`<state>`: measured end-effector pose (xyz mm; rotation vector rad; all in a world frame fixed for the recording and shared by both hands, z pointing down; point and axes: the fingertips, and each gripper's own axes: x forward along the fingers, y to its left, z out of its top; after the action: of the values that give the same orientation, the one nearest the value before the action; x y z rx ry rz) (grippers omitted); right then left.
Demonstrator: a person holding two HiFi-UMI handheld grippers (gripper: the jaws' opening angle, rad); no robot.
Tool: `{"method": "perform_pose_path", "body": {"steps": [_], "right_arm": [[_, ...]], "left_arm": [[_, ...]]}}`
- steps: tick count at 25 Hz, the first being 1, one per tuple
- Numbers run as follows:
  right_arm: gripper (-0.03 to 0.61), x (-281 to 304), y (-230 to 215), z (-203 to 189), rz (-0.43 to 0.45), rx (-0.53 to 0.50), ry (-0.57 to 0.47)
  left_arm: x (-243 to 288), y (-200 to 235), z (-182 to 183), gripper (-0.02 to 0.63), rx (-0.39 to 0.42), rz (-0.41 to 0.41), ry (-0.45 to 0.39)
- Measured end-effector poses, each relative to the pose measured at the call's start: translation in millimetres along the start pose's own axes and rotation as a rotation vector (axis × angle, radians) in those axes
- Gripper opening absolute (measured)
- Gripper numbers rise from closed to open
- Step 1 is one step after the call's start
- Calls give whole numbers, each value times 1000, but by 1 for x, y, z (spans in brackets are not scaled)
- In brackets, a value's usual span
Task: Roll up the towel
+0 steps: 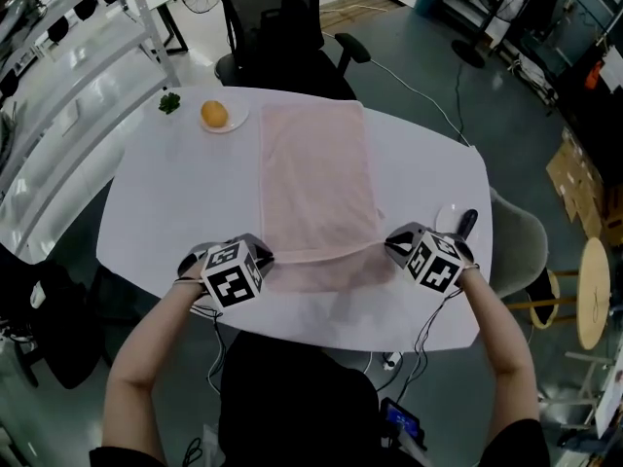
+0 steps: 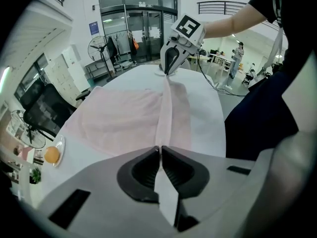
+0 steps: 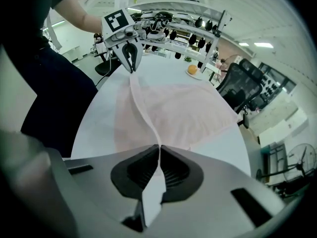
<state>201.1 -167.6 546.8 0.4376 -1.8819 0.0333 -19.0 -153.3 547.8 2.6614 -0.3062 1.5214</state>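
While the left tool (image 2: 161,151) is clamped on one near corner of the towel (image 1: 316,163) and the right tool (image 3: 159,151) on the other, the hem between them hangs taut just off the desk (image 1: 165,202); beyond it, the cloth lies flat, stretching away from both. This looks like the roll's first turn. Next, that hem needs tucking over evenly, with both tools kept level.

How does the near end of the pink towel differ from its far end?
The near end is lifted and stretched, its corners clamped in the left gripper and right gripper; the far end lies flat on the table, touched by nothing. Both are the same plain pink cloth.
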Motion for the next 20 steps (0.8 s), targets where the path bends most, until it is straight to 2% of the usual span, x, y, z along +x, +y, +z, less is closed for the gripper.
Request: {"method": "perform_pose_path", "body": {"steps": [11, 17, 20], "right_arm": [[23, 51, -75, 5, -31, 89, 78], [25, 84, -88, 0, -43, 123, 126], [38, 97, -91, -2, -71, 123, 142]], "left_arm": [[34, 90, 3, 30, -46, 13, 4], [59, 111, -10, 32, -100, 14, 52], [69, 118, -18, 52, -122, 50, 78]]}}
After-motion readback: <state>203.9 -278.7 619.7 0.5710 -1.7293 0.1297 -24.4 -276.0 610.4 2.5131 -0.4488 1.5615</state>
